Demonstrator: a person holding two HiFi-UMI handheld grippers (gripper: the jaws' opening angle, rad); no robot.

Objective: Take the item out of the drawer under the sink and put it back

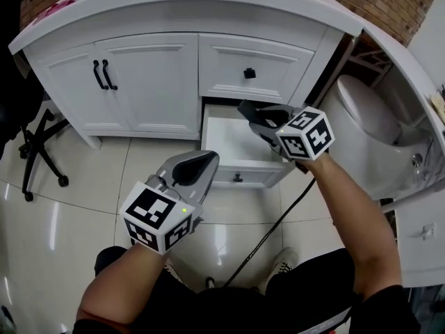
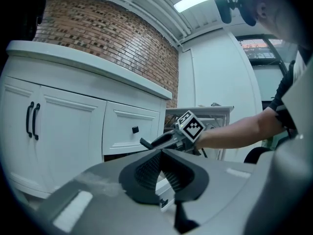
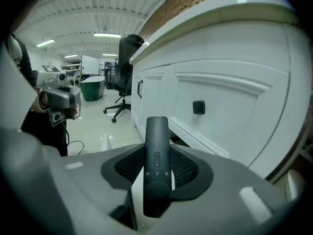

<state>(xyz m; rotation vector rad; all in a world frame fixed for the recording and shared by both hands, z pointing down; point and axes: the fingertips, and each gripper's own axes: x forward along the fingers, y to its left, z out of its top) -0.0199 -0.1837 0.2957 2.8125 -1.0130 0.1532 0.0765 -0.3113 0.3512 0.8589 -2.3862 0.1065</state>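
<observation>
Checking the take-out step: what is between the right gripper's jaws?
A black remote control, clamped in the right gripper. The right gripper view shows it plainly; the head view shows the drawer open below.

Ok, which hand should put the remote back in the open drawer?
Right. Its hand-held gripper holds the remote and hangs just over the open drawer; the left hand-held gripper is shut and empty.
</observation>
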